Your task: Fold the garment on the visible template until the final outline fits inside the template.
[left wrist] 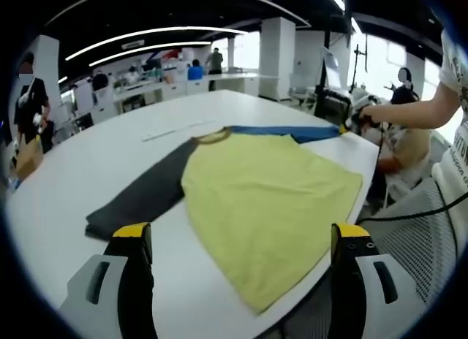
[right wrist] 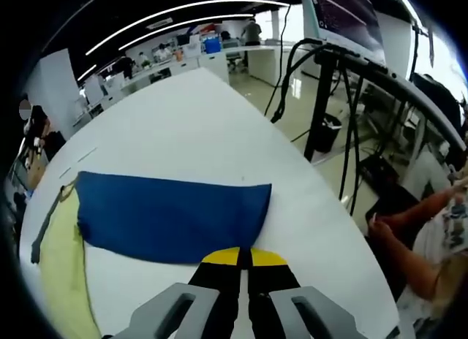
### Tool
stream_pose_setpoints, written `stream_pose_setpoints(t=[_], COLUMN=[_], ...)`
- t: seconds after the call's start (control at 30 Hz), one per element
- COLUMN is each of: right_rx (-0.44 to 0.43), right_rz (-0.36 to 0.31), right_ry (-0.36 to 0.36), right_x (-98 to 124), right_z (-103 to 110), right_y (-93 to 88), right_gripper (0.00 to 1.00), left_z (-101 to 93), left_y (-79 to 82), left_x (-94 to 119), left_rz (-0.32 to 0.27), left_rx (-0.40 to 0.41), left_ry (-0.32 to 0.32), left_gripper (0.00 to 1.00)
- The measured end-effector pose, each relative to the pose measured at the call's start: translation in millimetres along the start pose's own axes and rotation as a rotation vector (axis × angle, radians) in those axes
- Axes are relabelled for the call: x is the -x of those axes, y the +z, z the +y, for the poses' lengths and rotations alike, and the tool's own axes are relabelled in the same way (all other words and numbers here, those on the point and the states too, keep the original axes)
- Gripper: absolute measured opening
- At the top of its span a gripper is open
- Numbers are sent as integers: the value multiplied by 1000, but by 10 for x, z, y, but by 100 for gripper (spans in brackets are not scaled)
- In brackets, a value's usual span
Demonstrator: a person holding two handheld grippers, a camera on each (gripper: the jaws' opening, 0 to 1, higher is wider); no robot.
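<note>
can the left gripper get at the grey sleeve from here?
Probably yes. The left gripper is open, and the grey sleeve lies flat on the table just beyond its left finger, with nothing between them.

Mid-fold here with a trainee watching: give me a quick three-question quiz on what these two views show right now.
1. True or false: the left gripper has its fingers spread wide apart.
2. Which sleeve lies just ahead of the right gripper: A) grey sleeve, B) blue sleeve?
3. Fill in: the shirt's body is ____ in colour.

Key: 1 true; 2 B; 3 yellow.
</note>
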State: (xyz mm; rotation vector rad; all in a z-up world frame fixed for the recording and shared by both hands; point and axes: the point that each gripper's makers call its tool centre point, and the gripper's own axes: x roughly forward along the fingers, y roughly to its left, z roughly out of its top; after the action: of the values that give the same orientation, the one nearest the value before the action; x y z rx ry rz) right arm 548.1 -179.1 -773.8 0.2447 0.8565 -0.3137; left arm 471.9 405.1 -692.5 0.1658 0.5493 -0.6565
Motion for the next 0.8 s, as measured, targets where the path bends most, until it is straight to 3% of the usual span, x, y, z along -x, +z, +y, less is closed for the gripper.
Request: stream_pose_setpoints(t=[0.8], right_rx=[71], right_rz=[-136], right_ry=[92], right_x=[234], right_z=[486], right_y=[488], right_gripper=[0], left_z=[56], left_y=[-50], left_x=[26], left_rz=[-13], left_rx=[29], left_ry=[7], left_gripper=[99])
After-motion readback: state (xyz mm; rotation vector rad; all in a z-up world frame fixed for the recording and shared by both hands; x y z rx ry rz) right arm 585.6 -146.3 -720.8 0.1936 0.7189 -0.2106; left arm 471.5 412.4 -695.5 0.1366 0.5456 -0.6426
